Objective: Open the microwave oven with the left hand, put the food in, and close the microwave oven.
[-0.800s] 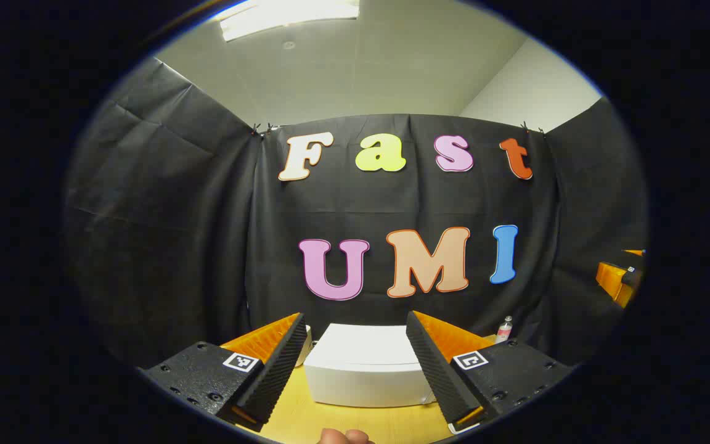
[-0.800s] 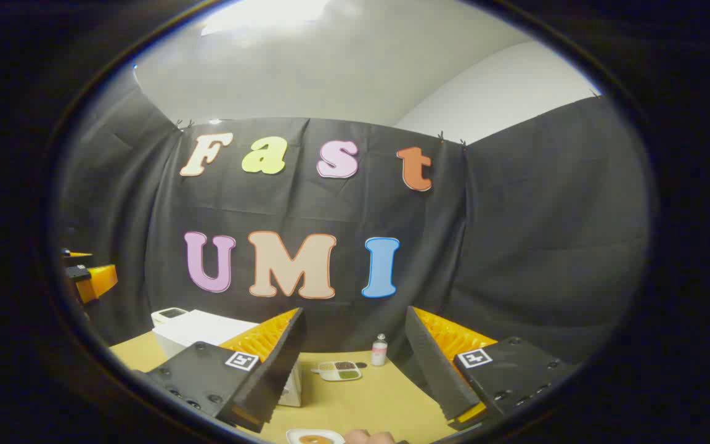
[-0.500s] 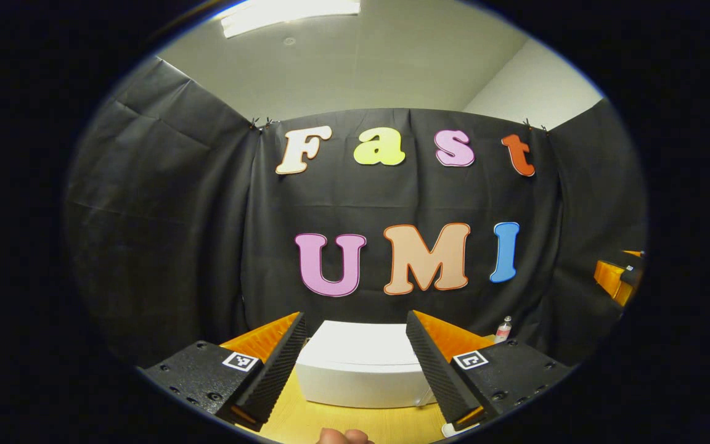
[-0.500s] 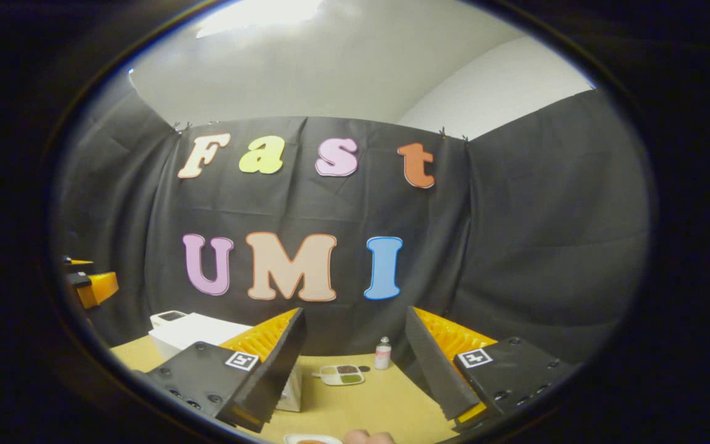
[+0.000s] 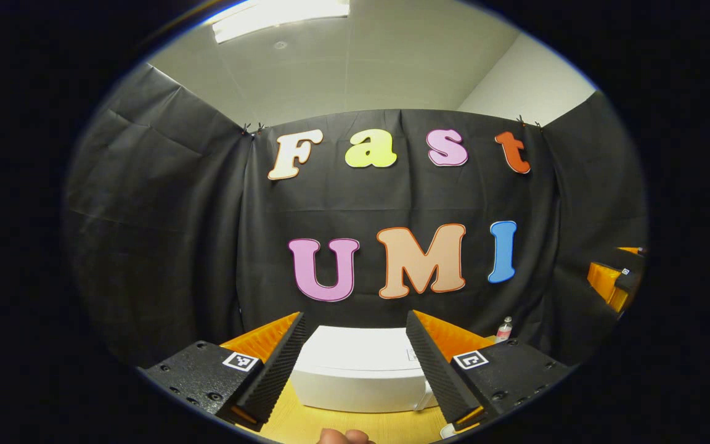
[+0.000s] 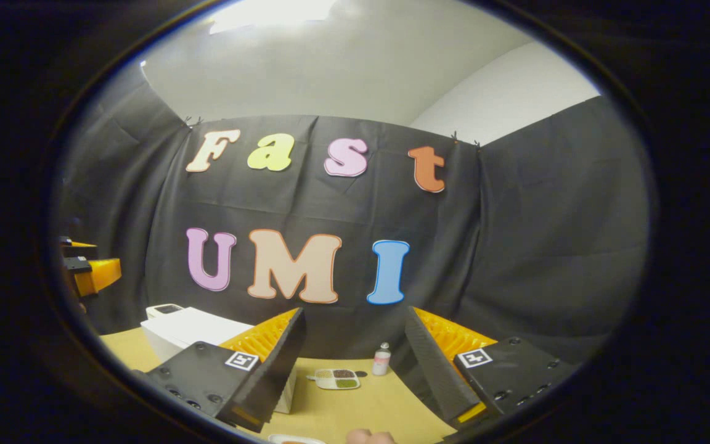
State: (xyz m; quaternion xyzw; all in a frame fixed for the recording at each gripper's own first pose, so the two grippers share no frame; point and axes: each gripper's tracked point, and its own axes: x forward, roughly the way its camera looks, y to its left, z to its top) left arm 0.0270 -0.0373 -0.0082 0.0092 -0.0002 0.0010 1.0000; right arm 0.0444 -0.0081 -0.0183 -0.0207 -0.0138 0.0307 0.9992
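From my remote station I log: black cloth wall point(image 5: 164, 203) draped on three sides of the booth, creased, clipped at its top edge. Above the cloth, a pale ceiling point(image 5: 355, 68) with a long bright light panel point(image 5: 281, 11). To the right of the cloth's top edge, a white room wall point(image 6: 503, 92) rising behind it. Below the cloth, a yellow wooden table point(image 6: 361, 410).

The microwave oven point(image 6: 195, 330) is positioned on the tabletop point(image 6: 361, 407) at left. A bottle point(image 6: 381, 360) and a compartment tray point(image 6: 337, 378) are located to its right.
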